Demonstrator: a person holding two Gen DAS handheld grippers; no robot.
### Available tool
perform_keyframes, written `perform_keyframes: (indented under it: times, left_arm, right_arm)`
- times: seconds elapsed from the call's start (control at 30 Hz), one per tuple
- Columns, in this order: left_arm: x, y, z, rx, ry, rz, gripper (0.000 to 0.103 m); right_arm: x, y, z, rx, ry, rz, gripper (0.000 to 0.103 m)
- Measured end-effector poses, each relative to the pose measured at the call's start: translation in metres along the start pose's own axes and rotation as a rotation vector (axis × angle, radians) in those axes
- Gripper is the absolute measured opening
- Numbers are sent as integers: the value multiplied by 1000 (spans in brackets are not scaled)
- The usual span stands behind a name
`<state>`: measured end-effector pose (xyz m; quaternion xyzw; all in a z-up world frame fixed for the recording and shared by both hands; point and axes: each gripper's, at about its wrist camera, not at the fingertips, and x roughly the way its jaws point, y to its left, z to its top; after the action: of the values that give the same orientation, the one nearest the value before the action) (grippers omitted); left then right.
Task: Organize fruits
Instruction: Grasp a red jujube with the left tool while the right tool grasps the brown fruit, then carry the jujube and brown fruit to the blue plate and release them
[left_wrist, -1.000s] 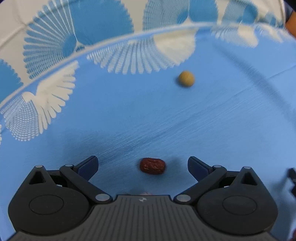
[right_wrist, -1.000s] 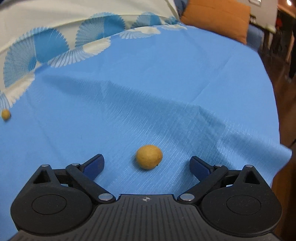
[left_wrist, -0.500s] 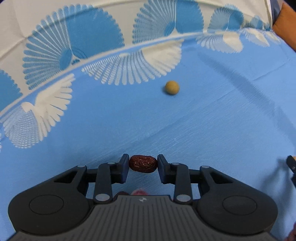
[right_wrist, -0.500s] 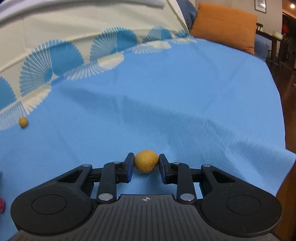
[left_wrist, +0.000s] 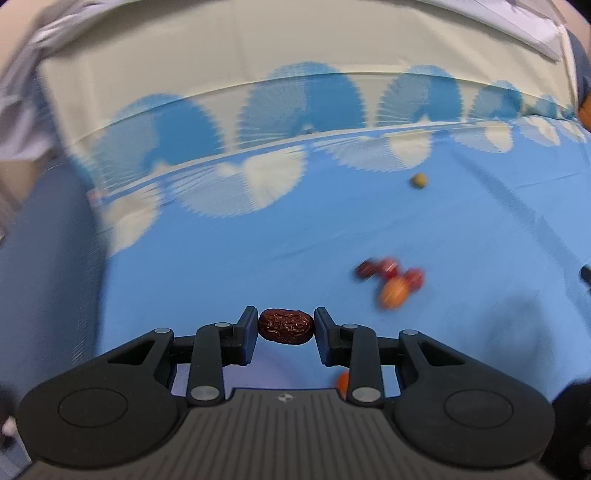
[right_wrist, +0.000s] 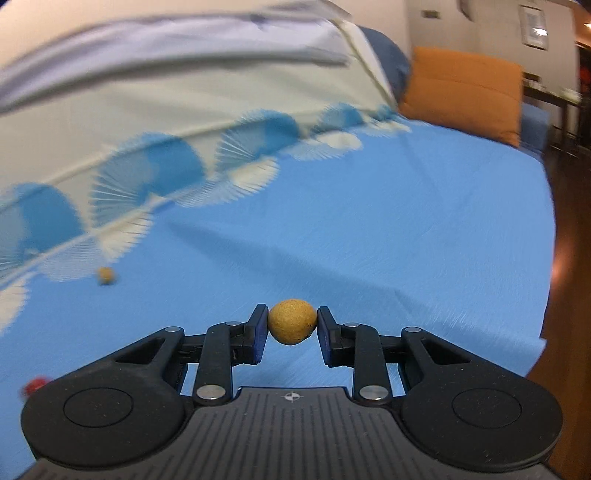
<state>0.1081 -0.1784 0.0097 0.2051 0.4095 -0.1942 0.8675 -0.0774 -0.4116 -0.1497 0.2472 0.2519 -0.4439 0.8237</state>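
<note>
— What lies under me?
— A bright blue woven cloth (right_wrist: 388, 221) with a border of blue and cream fan shapes (blurred in my left view).
— And past its far edge?
— A rectangular orange cushion (right_wrist: 465, 92), then a dark wooden floor (right_wrist: 569, 229) along my right side.

Date (left_wrist: 286, 326) pinched between the fingers of the left gripper (left_wrist: 285, 328), up off the cloth (left_wrist: 258, 266). Ahead and to the right, a cluster of fruit (left_wrist: 391, 280) lying on the cloth; farther back and right, a lone longan (left_wrist: 419, 180). Ball-shaped fruit (right_wrist: 292, 321) clamped in the right gripper (right_wrist: 291, 325), above the cloth too. Far left of it, that lone longan again (right_wrist: 106, 274). Cushion (right_wrist: 461, 96) behind, at the far right.
</note>
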Motion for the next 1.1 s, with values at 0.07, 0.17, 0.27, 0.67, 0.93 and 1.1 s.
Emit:
perform_keyframes:
  times: [0.07,0.17,0.27,0.67,0.93,1.1]
  left_arm:
    - [-22,19,-23,-27,6,20,36]
    - [-51,44,-55,-89,25,22,36]
    - [-80,63,-86,-134,18,31,36]
    - [-143,101,-183,-278,-18,39,36]
    - [-149,108,-213,-320,-17,47,36]
    - [-155,107,-217,-322,-34,32,36]
  right_arm:
    - [-34,1,1,-29,7,83,30]
    - [-86,7,-3,-96,12,209,30]
    - [-133,17,-12,-153,38,333,30]
    - [-262,75,-60,-408,94,675,30]
    - [-301,88,-74,-518,50,692,30]
    - [-308,90,-76,-544,34,689,30]
